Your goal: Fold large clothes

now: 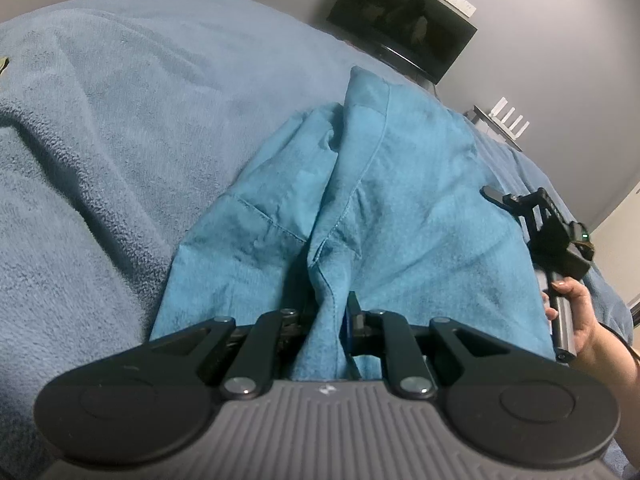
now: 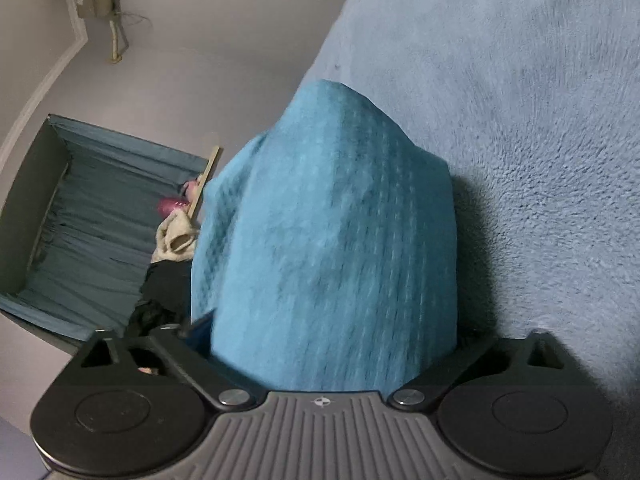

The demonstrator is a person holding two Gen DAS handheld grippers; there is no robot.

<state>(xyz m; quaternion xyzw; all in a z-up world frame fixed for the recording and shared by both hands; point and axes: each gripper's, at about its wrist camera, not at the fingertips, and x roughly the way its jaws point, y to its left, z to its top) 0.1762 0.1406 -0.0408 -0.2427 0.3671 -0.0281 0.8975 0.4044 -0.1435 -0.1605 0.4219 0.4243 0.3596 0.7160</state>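
Observation:
A teal garment (image 1: 380, 208) with seams and a hem lies bunched on a blue fleece blanket (image 1: 120, 140). My left gripper (image 1: 326, 320) is shut on a fold of its near edge, cloth pinched between the fingers. In the left wrist view my right gripper (image 1: 552, 232) is held by a hand at the garment's right side. In the right wrist view the teal garment (image 2: 328, 232) drapes over and hides the fingers of my right gripper (image 2: 332, 356), which is shut on the cloth and lifts it above the blanket (image 2: 520, 120).
A dark TV (image 1: 404, 20) and a white router (image 1: 508, 120) stand by the far wall. Left of the bed, on the floor, an open blue-lined box (image 2: 80, 232) holds some cloth items (image 2: 176, 236).

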